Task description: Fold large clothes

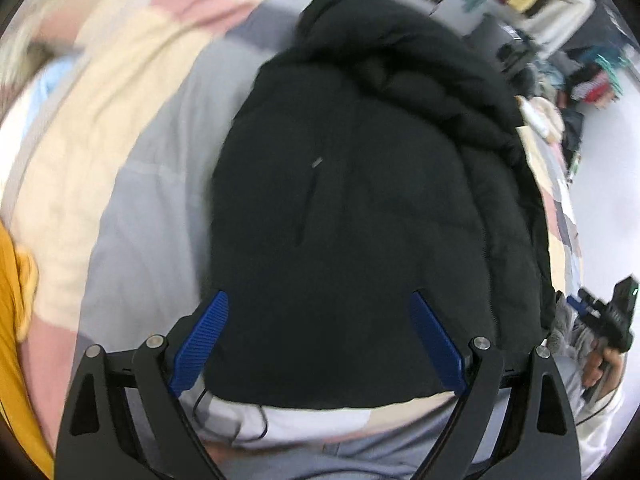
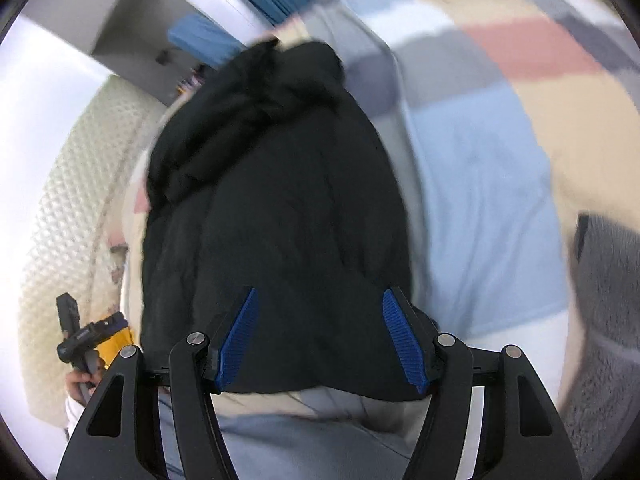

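1. The black padded jacket (image 1: 360,200) lies on the patchwork bedspread (image 1: 132,184) right in front of me, hem nearest, hood and collar bunched at the far end. One side looks already folded inward, lying as a thick ridge down its length, so the body is narrowed into a rough column.

2. My left gripper (image 1: 320,344) hangs over the near hem with its blue pads spread wide and nothing between them; I cannot tell whether the pads touch the fabric.

3. My right gripper (image 2: 320,340) is likewise spread apart over the hem on its side, holding nothing. Each view catches the other gripper off at its edge.

4. I judge the lengthwise folds to be done or nearly so, and the crosswise fold not yet begun.

5. The next move calls for pinching both hem corners and carrying them toward the hood. The padding is thick and springy, so I expect to need a deep bite.

6. Around it: a yellow garment (image 1: 16,304) at my left, grey fleece (image 2: 600,320) at my right.
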Demonstrator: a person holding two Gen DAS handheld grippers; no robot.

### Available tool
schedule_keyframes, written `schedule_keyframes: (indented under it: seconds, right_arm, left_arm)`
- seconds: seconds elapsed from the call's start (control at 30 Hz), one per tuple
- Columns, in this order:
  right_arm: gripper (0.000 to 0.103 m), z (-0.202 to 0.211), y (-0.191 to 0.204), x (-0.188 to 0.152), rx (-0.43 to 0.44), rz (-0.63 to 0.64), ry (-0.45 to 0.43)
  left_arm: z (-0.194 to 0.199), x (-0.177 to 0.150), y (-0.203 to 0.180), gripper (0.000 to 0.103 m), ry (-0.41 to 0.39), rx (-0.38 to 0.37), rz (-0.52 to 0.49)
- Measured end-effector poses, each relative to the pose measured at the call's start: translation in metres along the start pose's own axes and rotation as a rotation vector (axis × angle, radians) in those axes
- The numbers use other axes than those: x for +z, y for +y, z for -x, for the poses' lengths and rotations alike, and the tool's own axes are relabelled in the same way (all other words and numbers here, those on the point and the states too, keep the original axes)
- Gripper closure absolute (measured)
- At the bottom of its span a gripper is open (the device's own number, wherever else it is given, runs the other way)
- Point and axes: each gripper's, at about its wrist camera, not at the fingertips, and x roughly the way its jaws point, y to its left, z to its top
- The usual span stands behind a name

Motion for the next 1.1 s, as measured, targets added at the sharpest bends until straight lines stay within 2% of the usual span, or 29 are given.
schedule_keyframes:
  seconds: [0.2,0.27,0.33,0.47,0.53,0.63,0.73,0.83,0.93,1.1]
  right_arm:
    - [0.04,-0.033,-0.023,0.001,-0.025,-0.112,0.171]
    - [0.037,-0.042,-0.027,0.003,-0.037,-0.119,0.212]
    - [0.029,-0.049,-0.026,0.005,-0.041,-0.118,0.243]
    - [0.022,-0.067,-0.024,0.012,-0.044,-0.105,0.314]
    - [0.02,-0.075,-0.025,0.016,-0.03,-0.102,0.344]
    - [0.02,-0.08,-0.021,0.019,-0.004,-0.099,0.352]
    - [0.02,-0.078,-0.009,0.019,0.06,-0.041,0.333]
    - [0.02,-0.077,-0.007,0.019,0.087,-0.037,0.329]
    - [0.02,-0.081,-0.019,0.019,0.007,-0.118,0.34]
    - [0.022,-0.087,-0.026,0.019,-0.091,-0.16,0.391]
  left_arm:
    - [-0.03,-0.007,0.029,0.011,0.135,0.064,0.094]
    - [-0.041,-0.012,0.039,0.011,0.163,0.08,0.112]
    - [-0.052,-0.017,0.049,0.011,0.199,0.038,0.166]
    - [-0.057,-0.018,0.047,0.012,0.191,0.004,0.149]
    - [-0.058,-0.021,0.038,0.018,0.183,-0.03,0.113]
    - [-0.056,-0.026,0.03,0.027,0.164,-0.075,0.078]
    - [-0.047,-0.031,0.023,0.027,0.116,-0.138,0.049]
    - [-0.046,-0.032,0.019,0.027,0.108,-0.105,0.029]
    - [-0.057,-0.026,0.021,0.027,0.144,-0.041,0.035]
    - [-0.064,-0.019,0.032,0.024,0.169,-0.015,0.094]
